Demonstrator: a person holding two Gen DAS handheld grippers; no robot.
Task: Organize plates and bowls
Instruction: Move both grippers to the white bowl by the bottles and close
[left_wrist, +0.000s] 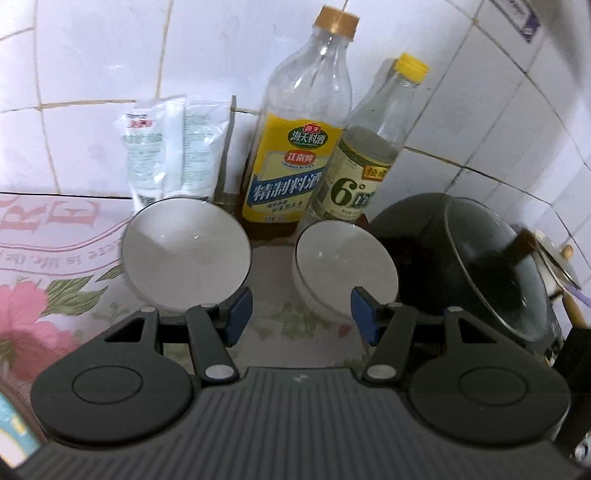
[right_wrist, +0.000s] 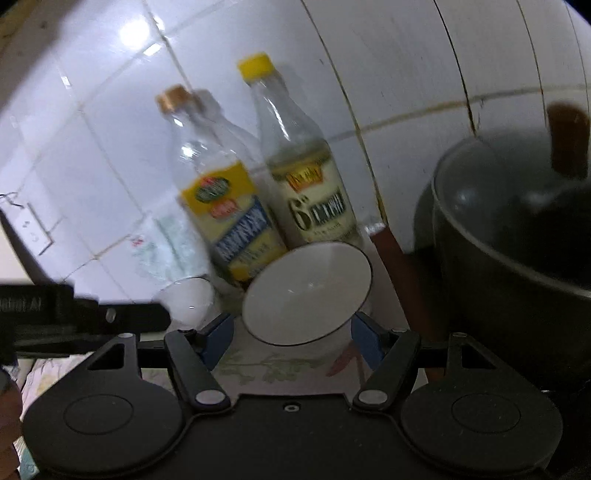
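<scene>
While both grippers are held wide apart with nothing clamped, two white bowls are seen on the flowered cloth (left_wrist: 55, 258); the left bowl (left_wrist: 186, 254) sits just ahead of the left gripper (left_wrist: 301, 317), off its left finger; the right bowl (left_wrist: 345, 267) is near its right finger, and it's framed between the fingers of the right gripper (right_wrist: 291, 332); two bottles (left_wrist: 295, 147) are lined up behind, a dark pot (left_wrist: 469, 266) beside.
</scene>
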